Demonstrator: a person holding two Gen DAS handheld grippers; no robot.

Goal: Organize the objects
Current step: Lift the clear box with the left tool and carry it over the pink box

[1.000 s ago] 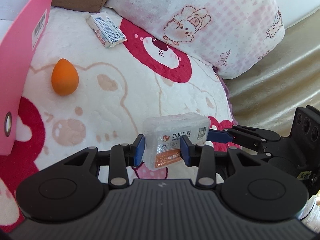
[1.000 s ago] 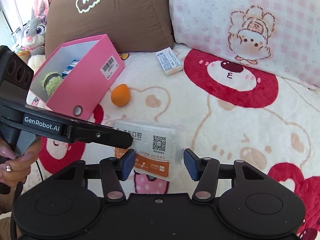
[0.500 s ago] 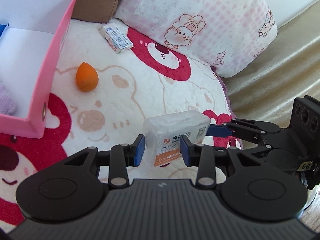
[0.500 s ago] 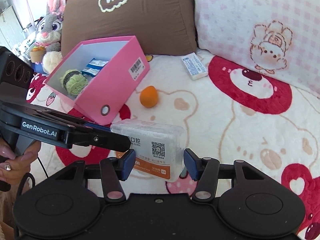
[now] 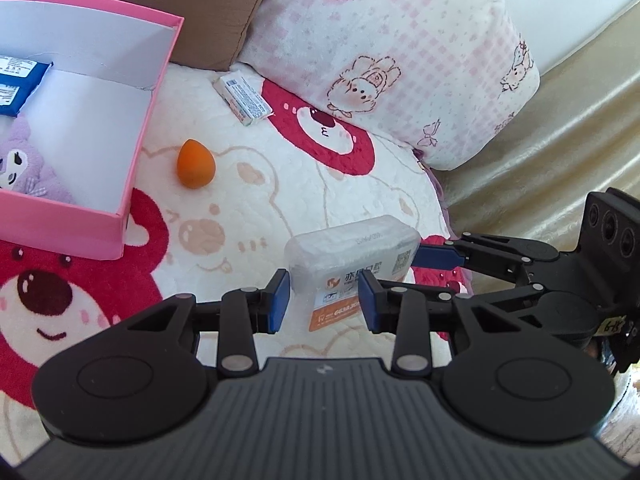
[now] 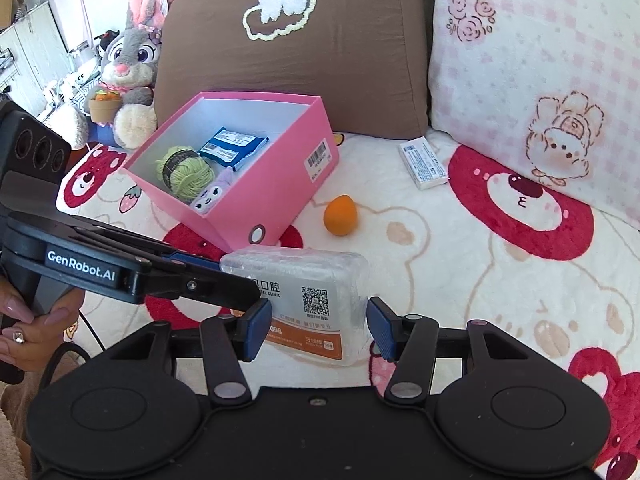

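Both grippers tilt downward over a bear-print blanket [image 6: 440, 264], each pinching one end of a clear packet [image 6: 304, 300]: left gripper [image 5: 323, 300], right gripper [image 6: 318, 328]. The packet is held above the blanket near a pink box [image 6: 280, 184]. It shows a QR code and "CLINIC"; the left gripper reads "GenRobot.AI".

Pink box [image 5: 132, 152]: left part cut by frame edge in left wrist view; blue packet [image 5: 18, 84] and purple plush [image 5: 28, 168] inside it cut likewise.
Clear case [image 6: 304, 300] in front of pink box: lower edge hidden behind gripper body; small label print too small to read.
White packet [image 6: 424, 162] right of pink box: print illegible.
Hand [image 6: 28, 328] left of pink box: only fingers show, rest cut off.
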